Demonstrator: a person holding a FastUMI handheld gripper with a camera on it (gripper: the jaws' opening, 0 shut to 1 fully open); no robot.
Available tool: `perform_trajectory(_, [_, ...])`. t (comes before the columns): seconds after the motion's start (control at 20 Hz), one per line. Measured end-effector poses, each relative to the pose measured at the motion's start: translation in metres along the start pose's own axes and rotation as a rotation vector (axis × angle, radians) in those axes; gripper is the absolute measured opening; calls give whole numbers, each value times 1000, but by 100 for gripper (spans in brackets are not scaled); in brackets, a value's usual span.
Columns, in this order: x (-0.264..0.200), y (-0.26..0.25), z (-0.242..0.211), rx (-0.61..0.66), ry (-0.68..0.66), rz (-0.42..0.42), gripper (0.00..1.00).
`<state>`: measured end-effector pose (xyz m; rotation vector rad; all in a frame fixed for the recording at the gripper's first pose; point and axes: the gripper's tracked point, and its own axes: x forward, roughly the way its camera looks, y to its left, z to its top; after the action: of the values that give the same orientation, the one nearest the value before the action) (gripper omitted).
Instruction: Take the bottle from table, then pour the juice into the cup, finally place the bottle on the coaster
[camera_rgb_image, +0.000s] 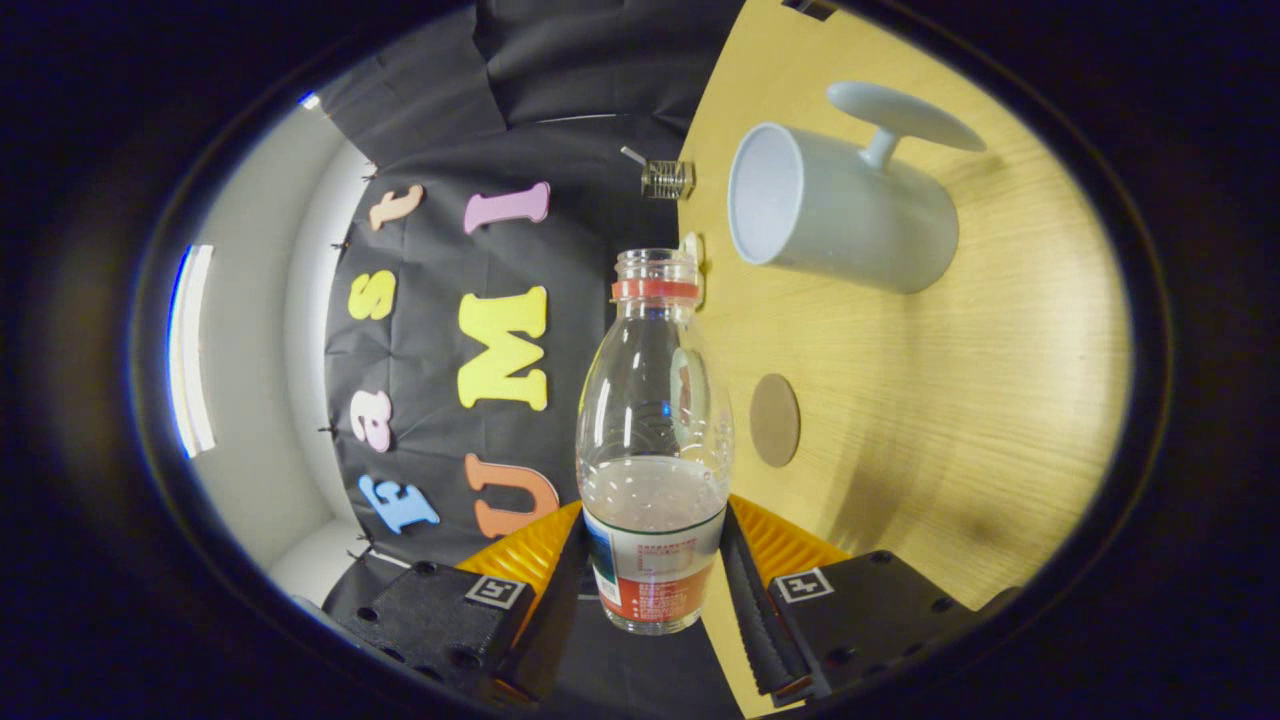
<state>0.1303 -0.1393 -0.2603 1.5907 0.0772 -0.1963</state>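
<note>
The claw (655, 590) is gripping the bottle (652, 440) at its labelled lower body, with one finger pressing on each side, so the hold is sitting low and leaving the neck and mouth free for pouring. The whole view is standing rolled a quarter turn: the wooden surface (1000, 400) is running up one side of the bottle rather than beneath it, which in my judgement means the claw is holding the bottle tipped over sideways, off the surface. The bottle is uncapped, with only a coloured ring around its neck, and a shallow amount of pale liquid is sitting in its lower part near the fingers, well short of the mouth. The cup (840, 210), a pale mug with a flat handle, is standing on the surface beyond the fingers and off to one side of the bottle's mouth, its opening facing the same way as the bottle's tilt; the two are apart, not touching. The coaster (775, 420), a small round disc, is lying on the surface just beside the bottle's shoulder, nearer the claw than the cup is, and bare. I am judging the pouring step to be in hand and the placing step outstanding.
</note>
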Motion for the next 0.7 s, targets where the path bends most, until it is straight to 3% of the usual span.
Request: perform_trajectory(0.7, [8, 25, 21, 141, -44, 60, 75])
